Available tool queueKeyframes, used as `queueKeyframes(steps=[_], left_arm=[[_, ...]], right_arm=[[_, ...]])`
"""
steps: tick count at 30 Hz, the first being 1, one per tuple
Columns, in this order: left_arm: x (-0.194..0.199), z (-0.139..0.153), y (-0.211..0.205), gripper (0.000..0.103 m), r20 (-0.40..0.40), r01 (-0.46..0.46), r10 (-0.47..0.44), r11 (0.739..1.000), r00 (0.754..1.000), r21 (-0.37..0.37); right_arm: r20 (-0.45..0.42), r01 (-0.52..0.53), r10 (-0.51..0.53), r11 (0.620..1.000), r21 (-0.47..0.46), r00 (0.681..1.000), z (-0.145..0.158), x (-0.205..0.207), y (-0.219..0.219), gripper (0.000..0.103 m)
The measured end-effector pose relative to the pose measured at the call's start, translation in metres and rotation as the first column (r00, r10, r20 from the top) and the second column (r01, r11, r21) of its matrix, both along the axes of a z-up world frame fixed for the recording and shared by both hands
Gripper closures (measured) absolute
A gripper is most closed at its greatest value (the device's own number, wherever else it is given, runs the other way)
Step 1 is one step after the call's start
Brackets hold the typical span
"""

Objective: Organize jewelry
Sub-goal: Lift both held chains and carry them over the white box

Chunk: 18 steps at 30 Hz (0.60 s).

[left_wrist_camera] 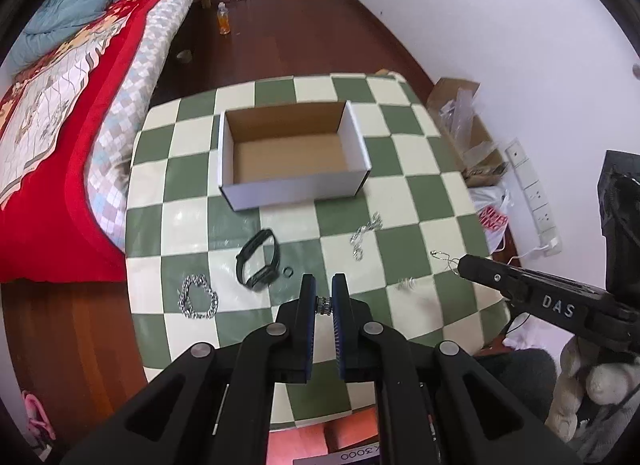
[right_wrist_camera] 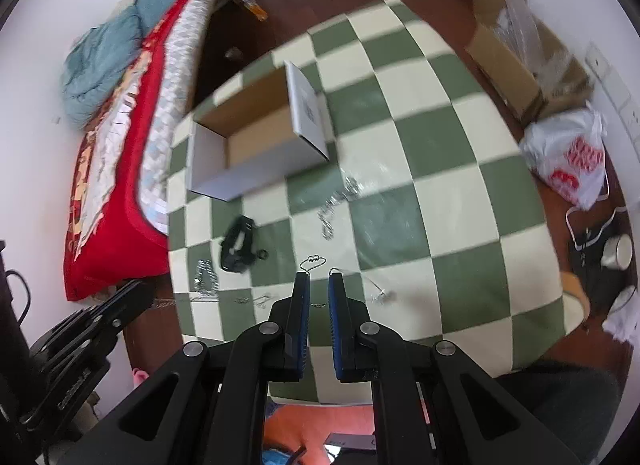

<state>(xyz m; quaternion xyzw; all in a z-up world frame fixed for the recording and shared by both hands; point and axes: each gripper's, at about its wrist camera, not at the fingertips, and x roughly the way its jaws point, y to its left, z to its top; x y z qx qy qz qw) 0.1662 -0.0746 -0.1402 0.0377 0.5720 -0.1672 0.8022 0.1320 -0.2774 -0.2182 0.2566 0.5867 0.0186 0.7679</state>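
Above the tabletop [left_wrist_camera: 400, 169], left tongs [left_wrist_camera: 323, 301] clamped a ring [left_wrist_camera: 323, 306]; right tongs [right_wrist_camera: 319, 285] pinched a thin chain [right_wrist_camera: 313, 261] near the box [left_wrist_camera: 292, 149].

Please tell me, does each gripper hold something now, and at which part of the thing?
The left gripper pinches a small silver ring-like piece across its sides. The right gripper holds a thin silver chain by its end; the loop sticks out beyond the fingertips.
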Motion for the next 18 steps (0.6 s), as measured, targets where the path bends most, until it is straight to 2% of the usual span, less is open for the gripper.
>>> queueKeyframes(steps=[7,13,18], left_arm=[[0.014,0.035,-0.001,0.098,0.072,0.013,-0.012,1.000,0.997,-0.008],[0.043,0.069,0.003,0.098,0.158,0.004,-0.005,1.000,0.987,0.008],[0.072,0.086,0.011,0.098,0.209,-0.024,0.018,0.999,0.978,0.023]], right_arm=[[0.090,-0.033,0.033,0.999,-0.003,0.995,0.049,0.010,0.006,0.093],[0.158,-0.072,0.077,0.997,-0.038,0.984,0.087,0.041,0.013,0.093],[0.205,-0.110,0.125,0.990,-0.083,0.971,0.119,0.073,0.023,0.093]])
